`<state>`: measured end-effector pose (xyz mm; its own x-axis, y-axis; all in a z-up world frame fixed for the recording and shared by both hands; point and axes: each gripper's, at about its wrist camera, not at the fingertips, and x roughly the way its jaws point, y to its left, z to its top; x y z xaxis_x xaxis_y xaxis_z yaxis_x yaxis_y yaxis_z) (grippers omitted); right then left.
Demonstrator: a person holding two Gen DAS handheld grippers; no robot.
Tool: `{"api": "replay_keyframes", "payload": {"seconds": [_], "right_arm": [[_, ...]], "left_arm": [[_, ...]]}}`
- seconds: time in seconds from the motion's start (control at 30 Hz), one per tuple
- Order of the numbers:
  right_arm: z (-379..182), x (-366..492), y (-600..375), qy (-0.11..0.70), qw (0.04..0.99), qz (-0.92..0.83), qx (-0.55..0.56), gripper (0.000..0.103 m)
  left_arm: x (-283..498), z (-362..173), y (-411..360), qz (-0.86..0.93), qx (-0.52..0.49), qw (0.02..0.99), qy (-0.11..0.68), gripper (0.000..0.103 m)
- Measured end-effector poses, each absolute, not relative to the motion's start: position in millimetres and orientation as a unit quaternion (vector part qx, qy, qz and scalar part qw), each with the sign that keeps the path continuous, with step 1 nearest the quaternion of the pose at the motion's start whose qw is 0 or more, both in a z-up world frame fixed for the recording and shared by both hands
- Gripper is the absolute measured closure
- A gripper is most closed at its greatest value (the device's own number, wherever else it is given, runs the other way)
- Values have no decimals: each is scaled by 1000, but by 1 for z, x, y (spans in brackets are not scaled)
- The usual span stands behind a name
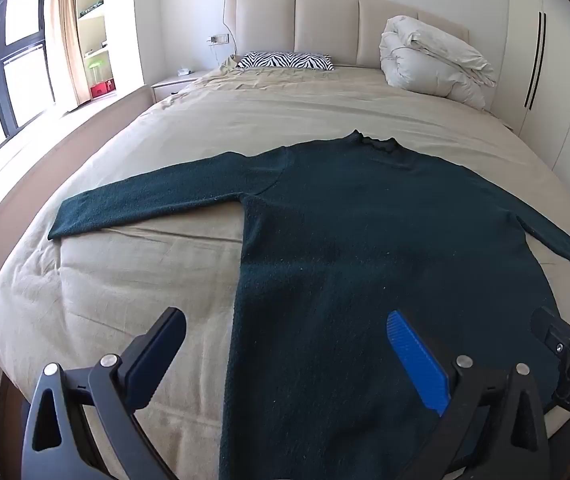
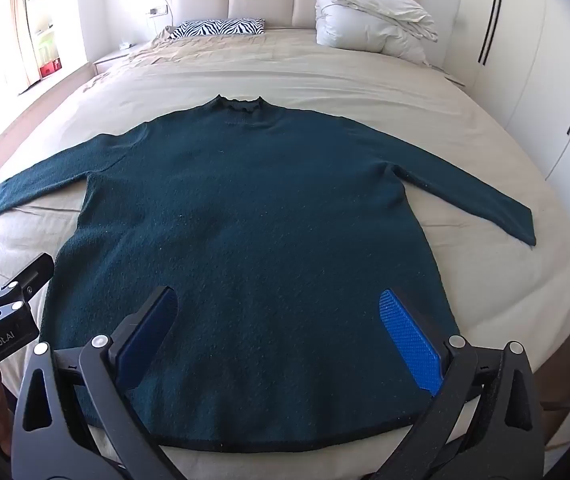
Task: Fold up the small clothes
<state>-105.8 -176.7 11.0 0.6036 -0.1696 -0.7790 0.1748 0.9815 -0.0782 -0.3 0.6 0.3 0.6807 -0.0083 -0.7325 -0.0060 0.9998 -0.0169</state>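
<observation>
On bed (image 2: 365, 72): sweater (image 2: 245, 220) flat; duvet (image 2: 373, 16), pillow (image 2: 217, 27) beyond; both grippers' fingers wide, empty.

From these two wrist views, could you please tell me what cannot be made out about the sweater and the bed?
- Left wrist view: the sweater's hem is cut off by the bottom edge and the left gripper.
- Right wrist view: the right gripper's arms cover both hem corners.
- Both views: the sweater's underside lies hidden against the bed.
- Small items on the nightstand are too small to identify.

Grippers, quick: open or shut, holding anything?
Left gripper: open, holding nothing, above the sweater.
Right gripper: open, holding nothing, above the sweater's lower part.
</observation>
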Motion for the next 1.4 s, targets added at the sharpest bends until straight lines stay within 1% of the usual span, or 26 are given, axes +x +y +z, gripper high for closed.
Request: {"api": "replay_keyframes", "payload": {"seconds": [0.17,0.5,1.4], "right_arm": [[10,-106,-176,435,895,-98,1,0],[6,-104,-174,439,893,-97,-3,0],[1,-102,-173,444,891,-101,-2,0]], "left_arm": [[-5,-11,3,0,-8,918,398,0],[-1,-6,2,1,-6,912,410,0],[-2,-8,3,2,-5,911,412,0]]}}
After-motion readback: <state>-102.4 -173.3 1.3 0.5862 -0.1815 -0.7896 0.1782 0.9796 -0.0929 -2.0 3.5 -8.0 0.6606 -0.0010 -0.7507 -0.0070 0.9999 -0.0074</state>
